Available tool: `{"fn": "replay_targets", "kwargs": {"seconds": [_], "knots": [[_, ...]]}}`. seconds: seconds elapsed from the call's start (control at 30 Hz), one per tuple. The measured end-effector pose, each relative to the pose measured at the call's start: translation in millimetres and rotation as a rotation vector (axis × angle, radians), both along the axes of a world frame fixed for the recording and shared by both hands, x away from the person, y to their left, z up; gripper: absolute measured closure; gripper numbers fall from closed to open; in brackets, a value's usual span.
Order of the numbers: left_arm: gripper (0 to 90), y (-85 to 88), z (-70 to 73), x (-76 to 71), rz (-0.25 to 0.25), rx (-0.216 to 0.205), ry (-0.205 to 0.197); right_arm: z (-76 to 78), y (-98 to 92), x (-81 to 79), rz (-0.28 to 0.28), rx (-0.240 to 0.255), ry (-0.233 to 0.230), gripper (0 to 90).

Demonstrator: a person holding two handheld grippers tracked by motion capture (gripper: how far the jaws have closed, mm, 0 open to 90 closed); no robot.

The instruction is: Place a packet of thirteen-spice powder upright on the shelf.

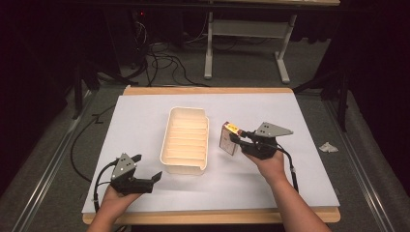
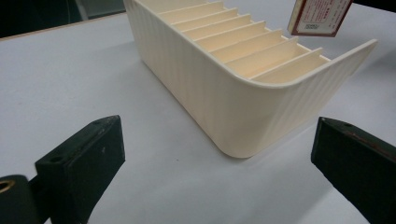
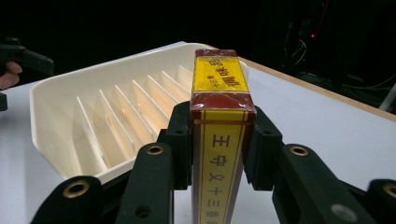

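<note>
We have the small red-and-yellow box (image 3: 219, 140) pinched between the pads of the right gripper (image 1: 240, 137), held off the table just beside the right wall of the cream slotted tray (image 1: 185, 166). So pickup looks done; what we judge is left is carrying the box over the tray, lining it up with one of the slots between the dividers, lowering it and letting go. No slot holds anything so far as we can see. The box stands tilted, its long axis running away from the right gripper toward the tray, yellow end foremost. The left gripper (image 1: 145, 169) hovers at the tray's near left corner, jaws wide apart and holding nothing. The white sheet (image 1: 290, 183) covers the table beneath.
</note>
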State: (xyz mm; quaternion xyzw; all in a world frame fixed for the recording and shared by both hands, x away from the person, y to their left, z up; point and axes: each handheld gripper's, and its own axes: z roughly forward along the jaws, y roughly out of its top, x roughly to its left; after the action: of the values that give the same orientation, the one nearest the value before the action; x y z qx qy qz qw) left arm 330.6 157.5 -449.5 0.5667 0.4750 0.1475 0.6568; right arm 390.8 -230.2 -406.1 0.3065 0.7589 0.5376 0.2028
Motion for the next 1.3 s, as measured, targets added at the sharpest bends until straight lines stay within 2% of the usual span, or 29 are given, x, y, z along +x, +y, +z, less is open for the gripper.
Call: {"fn": "replay_targets", "kwargs": {"seconds": [0.13, 0.27, 0.33, 0.37, 0.47, 0.53, 0.9, 1.3], "knots": [[3.5, 0.3, 0.1, 0.5, 0.005, -0.002, -0.003, 2.7, 3.1, 5.0, 0.006, -0.002, -0.001, 68.8], [3.5, 0.0, -0.1, 0.0, 0.004, -0.004, -0.003, 7.7, 7.3, 12.9, 0.025, -0.014, -0.026, 68.8], [3.5, 0.0, -0.1, -0.1, 0.005, -0.004, -0.002, 8.1, 7.7, 13.4, 0.031, -0.010, -0.028, 68.8], [3.5, -0.3, -0.2, -0.3, 0.003, -0.003, -0.003, 6.0, 7.1, 13.2, 0.049, 0.019, -0.041, 68.8], [3.5, -1.1, 0.2, -1.3, 0.002, -0.007, -0.004, 2.7, 10.0, 14.2, 0.077, -0.037, -0.041, 68.9], [3.5, -0.7, 0.3, -1.5, 0.000, -0.005, -0.004, 1.1, 8.9, 14.5, 0.096, -0.024, -0.025, 68.8], [3.5, -0.4, 0.8, -0.8, -0.009, -0.007, -0.008, 6.3, 13.8, 5.7, 0.185, -0.002, -0.022, 68.9], [3.5, -1.6, 1.2, -1.3, -0.018, -0.008, -0.005, 17.4, 23.9, -6.3, 0.249, 0.025, -0.030, 68.9]]}}
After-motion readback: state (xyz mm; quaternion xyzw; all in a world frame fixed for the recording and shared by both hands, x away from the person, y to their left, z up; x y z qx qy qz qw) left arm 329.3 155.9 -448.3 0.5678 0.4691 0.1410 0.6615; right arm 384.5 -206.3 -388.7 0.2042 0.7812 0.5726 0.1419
